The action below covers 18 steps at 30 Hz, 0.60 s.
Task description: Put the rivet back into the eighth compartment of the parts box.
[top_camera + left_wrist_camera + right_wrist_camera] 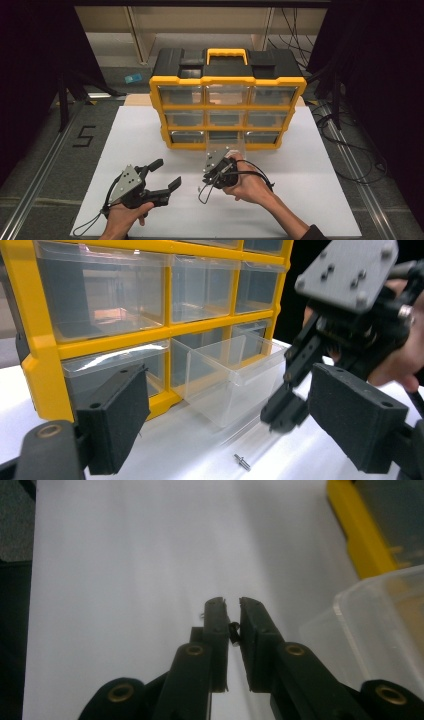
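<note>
Small dark metal screw [233, 631] pinched between the nearly closed right tongs [231, 611], clear of the white tabletop [150, 135] and just beside the pulled-out clear plastic drawer [227, 375]. Drawer drawn forward from the bottom row, middle bay, of the yellow-framed organiser cabinet with black top and yellow handle [227, 80]; resting on the tabletop in front of the cabinet, apparently empty as far as visible. Second small silvery screw [242, 461] lying loose on the tabletop, near the drawer front, between the two pairs of tongs. Left tongs [167, 175] spread wide, holding nothing, low over the tabletop and well apart from the cabinet; same tongs seen from their own camera framing the cabinet and drawer. Right tongs [282, 412] pointed downward in the left gripper view, tips close to the drawer's front corner. Judged stage: drawer opened, first screw picked up but not yet dropped in; remaining, by this reading, release into the drawer, pickup of the loose screw, and closing of the drawer.
</note>
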Tool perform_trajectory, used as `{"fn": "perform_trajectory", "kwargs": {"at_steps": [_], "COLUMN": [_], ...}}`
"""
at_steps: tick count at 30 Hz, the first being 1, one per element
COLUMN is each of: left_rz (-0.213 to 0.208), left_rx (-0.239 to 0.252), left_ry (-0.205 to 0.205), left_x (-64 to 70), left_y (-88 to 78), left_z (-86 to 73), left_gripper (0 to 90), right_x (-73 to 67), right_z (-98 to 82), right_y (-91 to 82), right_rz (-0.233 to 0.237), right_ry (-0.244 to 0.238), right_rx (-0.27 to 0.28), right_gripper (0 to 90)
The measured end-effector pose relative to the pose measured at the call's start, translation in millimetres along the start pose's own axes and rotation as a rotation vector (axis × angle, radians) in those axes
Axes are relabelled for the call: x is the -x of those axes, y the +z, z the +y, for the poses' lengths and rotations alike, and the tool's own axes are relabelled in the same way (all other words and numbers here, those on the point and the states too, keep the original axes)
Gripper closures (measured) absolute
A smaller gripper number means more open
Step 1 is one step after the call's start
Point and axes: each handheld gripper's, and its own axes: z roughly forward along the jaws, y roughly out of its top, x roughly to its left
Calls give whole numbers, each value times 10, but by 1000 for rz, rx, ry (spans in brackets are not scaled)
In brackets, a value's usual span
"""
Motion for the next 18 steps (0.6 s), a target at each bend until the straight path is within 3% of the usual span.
{"fn": "perform_trajectory", "kwargs": {"at_steps": [11, 18], "left_rz": [-4, -4], "left_rx": [-4, -11], "left_ry": [-5, -12], "left_x": [0, -7], "left_y": [-1, -3], "left_z": [3, 5], "left_gripper": [167, 169], "right_x": [162, 274], "right_z": [29, -3], "right_y": [-399, -554], "right_rz": [-74, -120], "right_ry": [42, 62], "right_rx": [112, 155], "right_gripper": [828, 828]}}
